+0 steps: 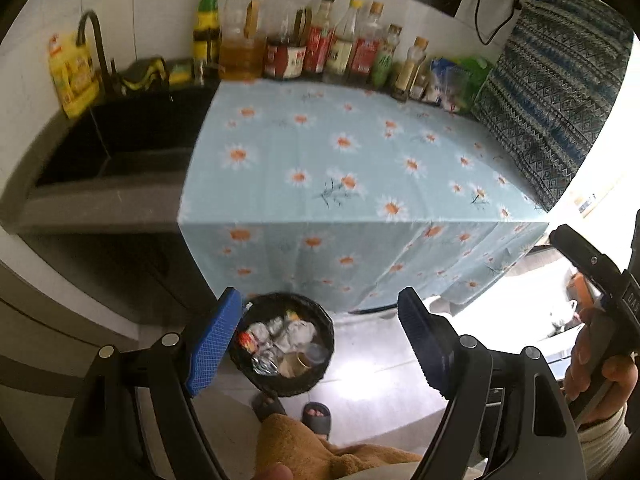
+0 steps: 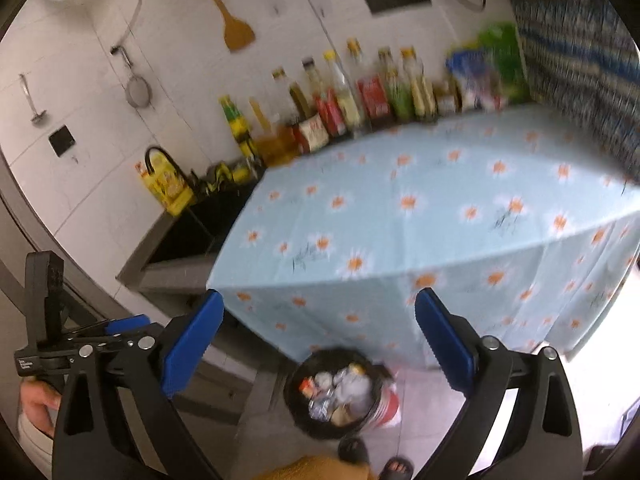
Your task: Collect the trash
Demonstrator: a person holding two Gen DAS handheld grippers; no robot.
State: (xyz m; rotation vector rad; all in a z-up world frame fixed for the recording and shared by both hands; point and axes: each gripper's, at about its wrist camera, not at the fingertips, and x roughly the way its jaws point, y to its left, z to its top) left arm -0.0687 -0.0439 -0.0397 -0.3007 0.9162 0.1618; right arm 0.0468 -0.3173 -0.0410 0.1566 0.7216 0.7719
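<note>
Trash [image 1: 280, 344], crumpled paper and wrappers blurred beyond telling apart, fills a black bin [image 1: 316, 376] on the floor below the cloth-covered surface [image 1: 340, 160]. Left tool [image 1: 320, 344] and right tool [image 2: 318, 344] both gape empty.

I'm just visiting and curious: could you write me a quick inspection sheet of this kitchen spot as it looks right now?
Surface: daisy tablecloth over the counter, bare in the middle.
Job's things: trash bin on the floor, holding crumpled paper and wrappers.
Clutter: sauce bottles and snack bags along the wall.
Grippers: left gripper and right gripper open, nothing between the jaws.
Cables: black cord hanging on the wall.
Surroundings: dark sink, wooden spatula, strainer.
</note>
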